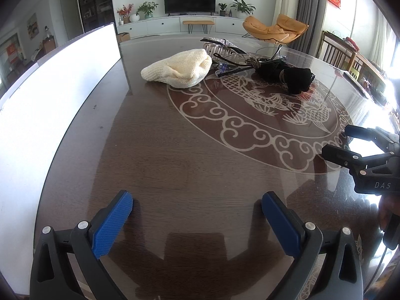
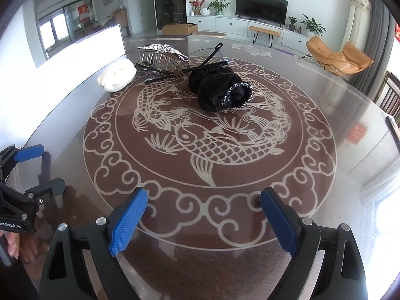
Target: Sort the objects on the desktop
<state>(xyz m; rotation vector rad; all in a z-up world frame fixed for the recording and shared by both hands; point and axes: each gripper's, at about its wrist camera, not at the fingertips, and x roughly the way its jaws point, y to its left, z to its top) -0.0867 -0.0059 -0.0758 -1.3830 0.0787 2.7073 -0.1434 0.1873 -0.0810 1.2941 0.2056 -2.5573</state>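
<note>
Trouble looks likeliest in the far clutter: the cable [image 2: 200, 66] lies tangled against the hair claw [image 2: 162, 55] and black hat [image 2: 220, 92], so one pull may drag all three. Both grippers, left [image 1: 197, 210] and right [image 2: 203, 207], stand apart and empty, well short of them.

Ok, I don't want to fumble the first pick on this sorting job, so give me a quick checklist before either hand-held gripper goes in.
1. Right hand-held gripper open and empty: ok.
2. Left hand-held gripper open and empty: ok.
3. Cream knit hat lying free, apart from the other things: ok.
4. Black knit hat clear of the hair clip: ok.
5. Black cords untangled from the clip: not ok, they lie bunched against it.
6. White box at the table's left edge open to take items: cannot tell.
</note>
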